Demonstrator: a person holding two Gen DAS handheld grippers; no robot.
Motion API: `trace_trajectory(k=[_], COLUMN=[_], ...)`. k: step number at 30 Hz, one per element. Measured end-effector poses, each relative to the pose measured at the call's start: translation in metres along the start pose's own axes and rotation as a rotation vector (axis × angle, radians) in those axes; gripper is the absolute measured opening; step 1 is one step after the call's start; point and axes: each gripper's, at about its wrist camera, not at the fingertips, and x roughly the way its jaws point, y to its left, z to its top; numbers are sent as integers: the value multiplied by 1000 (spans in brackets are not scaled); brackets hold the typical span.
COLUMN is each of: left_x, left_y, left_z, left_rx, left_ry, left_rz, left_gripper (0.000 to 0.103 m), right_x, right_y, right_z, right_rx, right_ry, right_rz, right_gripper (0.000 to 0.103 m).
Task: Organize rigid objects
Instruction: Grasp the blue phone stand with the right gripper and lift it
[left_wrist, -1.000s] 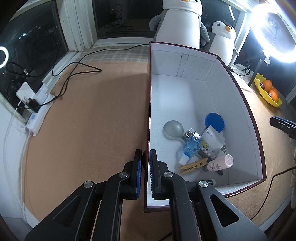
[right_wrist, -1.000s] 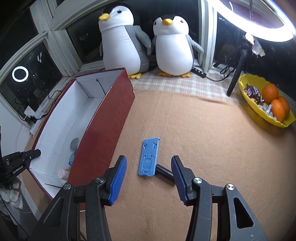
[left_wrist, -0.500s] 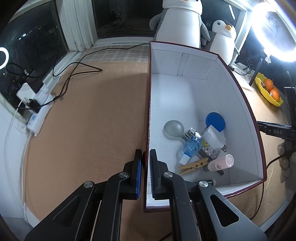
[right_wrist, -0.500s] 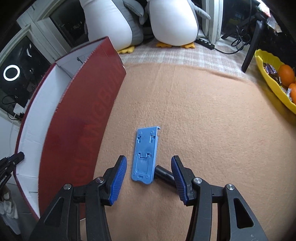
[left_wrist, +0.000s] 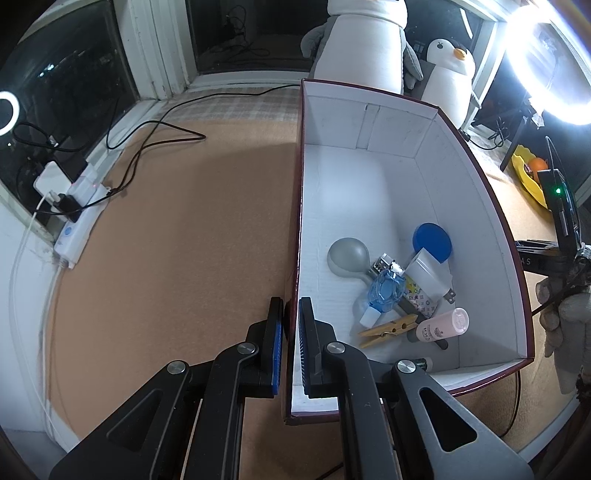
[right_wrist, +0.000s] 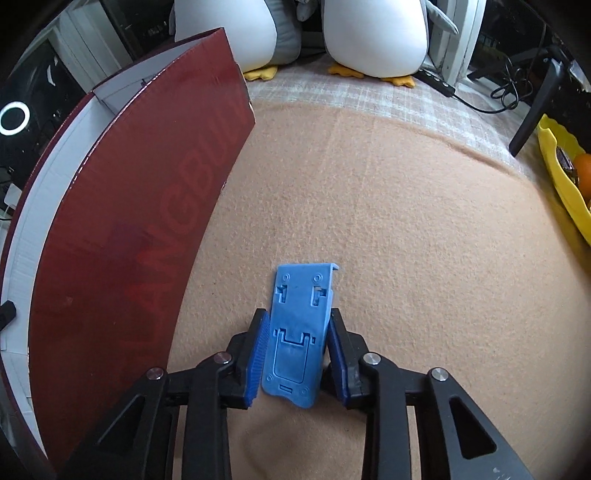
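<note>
- Left wrist view: the left gripper (left_wrist: 291, 343) is seen with its jaws drawn narrow and clamped on the near side wall of the open box (left_wrist: 295, 206), one pad outside, one inside.
- The things already sorted lie on the box floor beyond and to the right of these jaws: a grey spoon (left_wrist: 347, 254), a blue lid (left_wrist: 432, 242), a white charger plug (left_wrist: 430, 278), a clear blue bottle (left_wrist: 386, 293), a wooden clothespin (left_wrist: 388, 328) and a pink tube (left_wrist: 441, 326).
- The thin wall could be buckled or the box tipped if the clamped hand were pulled sideways; the heap inside would then slide toward the low corner.
- At the far right edge the right gripper's body and a gloved hand (left_wrist: 565, 314) are seen, well apart from the box.

- Right wrist view: the right gripper (right_wrist: 297, 350) has just been closing its jaws, and the blue folding phone stand (right_wrist: 301, 332) lies flat on the tan cloth of the desk between them, its far end reaching out beyond the tips.
- Both pads appear to meet the long edges of the stand, though how firm the grip is cannot be told.
- The stand is thin and flat, so the pads catch only a narrow edge; it could be squeezed out and snapped back onto the cloth, or pivoted downward when lifted, since much of it overhangs forward.
- The cloth itself could be pinched with it.
- The red outer wall of the box stands tall to the left of the jaws; a low carry could knock the stand against its rim.
</note>
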Motion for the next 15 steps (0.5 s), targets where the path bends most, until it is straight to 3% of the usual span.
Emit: trace_trajectory(k=[1, 3, 15], left_x=[0, 0, 0], left_y=[0, 0, -1], left_z=[0, -1, -2], left_rx=[0, -3, -7], left_ry=[1, 2, 5], left_rz=[1, 0, -1], left_gripper=[6, 6, 6], right_x=[0, -1, -19], right_y=[-1, -3, -3], right_z=[1, 3, -6], right_rx=[-3, 1, 33], right_ry=[0, 4, -58], right_rz=[10, 24, 38], right_gripper=[13, 6, 4])
